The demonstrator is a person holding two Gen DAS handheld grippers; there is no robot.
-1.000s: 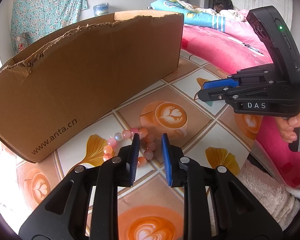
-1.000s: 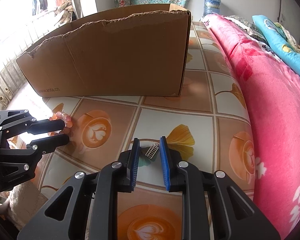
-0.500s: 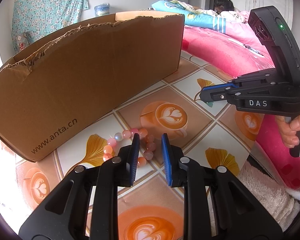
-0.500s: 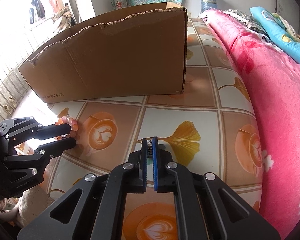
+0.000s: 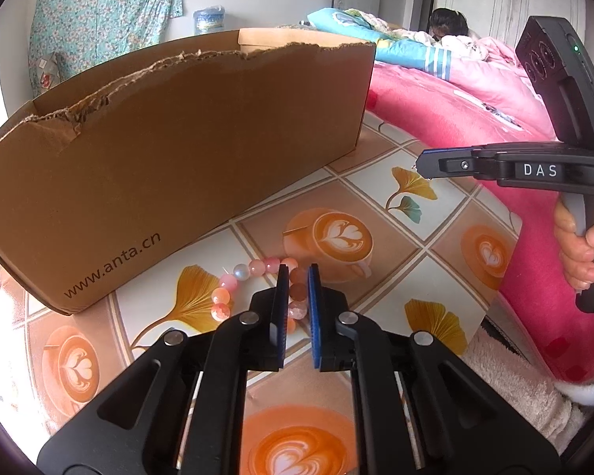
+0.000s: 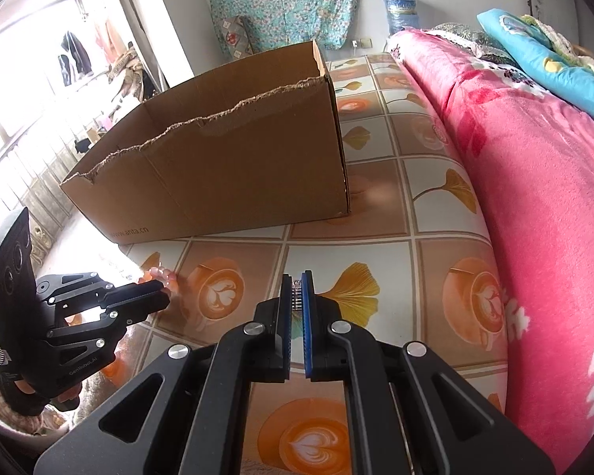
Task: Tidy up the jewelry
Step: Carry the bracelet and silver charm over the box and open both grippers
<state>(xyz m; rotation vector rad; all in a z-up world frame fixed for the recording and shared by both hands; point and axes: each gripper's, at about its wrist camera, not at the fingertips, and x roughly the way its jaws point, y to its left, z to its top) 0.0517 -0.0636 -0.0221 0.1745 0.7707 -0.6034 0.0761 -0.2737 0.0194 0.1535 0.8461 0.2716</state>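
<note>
Left hand-held gripper [image 5: 297,277]: its jaws have just been closing and are pressed on one side of the pink beaded bracelet [image 5: 253,277], which lies on the patterned desk [image 5: 376,182] just before the torn cardboard box [image 5: 178,150]. A small silver hair clip [image 6: 296,297] is clamped between the pads of the right hand-held gripper [image 6: 296,281], held above the desk.

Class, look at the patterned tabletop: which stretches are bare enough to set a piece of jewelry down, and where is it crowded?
Free: the tiles between the cardboard box and the pink blanket, and the tiles in front of the box around the coffee-cup print. Crowded: the near left corner, where the left gripper closes on the bead bracelet close to the box. The right gripper pinches a small metal piece.
</note>
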